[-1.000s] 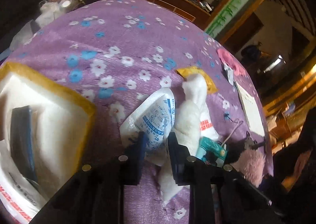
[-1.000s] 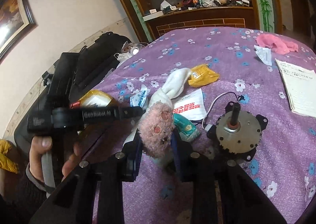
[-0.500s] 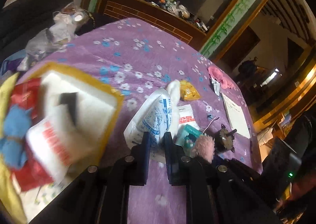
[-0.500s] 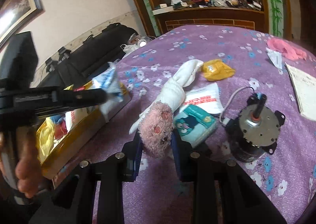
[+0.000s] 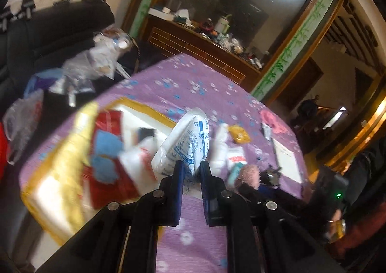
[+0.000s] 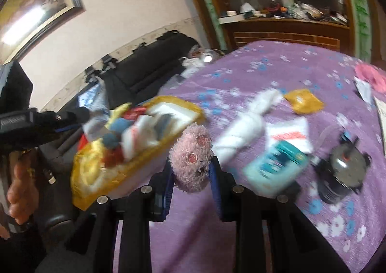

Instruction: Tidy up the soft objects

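Pinching a white plastic pouch [image 5: 185,145] printed in blue, the left gripper [image 5: 191,170] holds it lifted above the purple flowered tablecloth [image 5: 193,232], just beside the yellow-rimmed tray [image 5: 60,152]. The right gripper [image 6: 190,171] is clamped on a fuzzy pink plush ball [image 6: 190,153] with red dots, also raised off the cloth and close to the tray's near side. That tray [image 6: 96,191], blurred, already carries red, blue and white soft things. Beyond it on the cloth lie a twisted white towel [image 6: 243,126], a white packet with red print [image 6: 289,133], a teal pack [image 6: 275,164], a yellow pouch [image 6: 304,102], a pink cloth [image 6: 371,76] and a small grey motor [image 6: 342,171]. Past the table stand a black sofa [image 5: 48,32] and a cluttered wooden sideboard [image 6: 284,29]; a framed picture [image 6: 36,5] hangs on the pale wall.
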Motion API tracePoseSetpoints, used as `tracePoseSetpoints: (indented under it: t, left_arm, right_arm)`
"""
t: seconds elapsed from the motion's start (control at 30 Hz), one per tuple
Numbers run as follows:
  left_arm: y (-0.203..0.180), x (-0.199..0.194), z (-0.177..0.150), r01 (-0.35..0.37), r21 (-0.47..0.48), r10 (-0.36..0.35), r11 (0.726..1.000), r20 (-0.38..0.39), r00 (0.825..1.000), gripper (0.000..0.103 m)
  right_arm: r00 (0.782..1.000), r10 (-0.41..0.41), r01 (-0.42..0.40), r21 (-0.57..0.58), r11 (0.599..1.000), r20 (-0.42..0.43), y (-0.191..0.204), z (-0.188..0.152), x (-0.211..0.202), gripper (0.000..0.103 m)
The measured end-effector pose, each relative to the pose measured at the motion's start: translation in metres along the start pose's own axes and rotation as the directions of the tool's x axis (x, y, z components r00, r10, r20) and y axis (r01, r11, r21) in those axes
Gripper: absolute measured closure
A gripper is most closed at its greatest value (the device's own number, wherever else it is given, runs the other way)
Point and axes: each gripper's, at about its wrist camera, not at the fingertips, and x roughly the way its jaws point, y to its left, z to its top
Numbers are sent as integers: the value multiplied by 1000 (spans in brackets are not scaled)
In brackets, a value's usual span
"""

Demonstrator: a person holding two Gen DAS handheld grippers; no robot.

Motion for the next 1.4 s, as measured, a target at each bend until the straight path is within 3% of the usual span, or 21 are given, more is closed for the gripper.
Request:
tracePoseSetpoints:
  t: [0.23, 0.4, 0.47, 0.5, 0.53, 0.6, 0.9, 1.2, 1.4]
  left_arm:
    - [27, 32, 19, -148, 45, 148, 988, 13, 989, 91]
    - [52, 58, 27, -144, 0, 144, 990, -19, 989, 86]
    - [55, 56, 24, -121, -11, 120, 993, -16, 993, 70]
    - [54, 52, 21, -111, -8, 111, 994, 1, 994, 54]
    - [53, 46, 18, -110, -11, 110, 994, 26, 994, 39]
    - [51, 36, 14, -105, -28, 107, 994, 60, 992, 28]
    - [7, 7, -19, -49, -9, 49, 999, 63, 997, 23]
    - [-56, 30, -51, 7, 111, -3, 994, -36, 999, 21]
    - [-70, 62, -45, 14, 118, -2, 993, -100, 995, 21]
  right_arm:
    - [996, 22, -23, -16, 1000, -82, 44, 45, 75, 75]
    - [991, 0, -3, -20, 1000, -136, 53, 51, 122, 72]
    - [990, 11, -9, 14, 1000, -142, 48, 47, 121, 65]
    - [991, 24, -22, 19, 1000, -135, 47, 44, 117, 60]
    - [992, 36, -34, 24, 999, -122, 45, 42, 110, 49]
    - [994, 47, -43, 44, 998, -94, 41, 39, 93, 40]
    - [996, 86, -82, 108, 991, -32, 13, 4, 17, 31]
    - [1000, -7, 14, 254, 967, -29, -51, -51, -30, 30]
    - [995, -87, 95, 355, 930, -39, -83, -36, -29, 30]
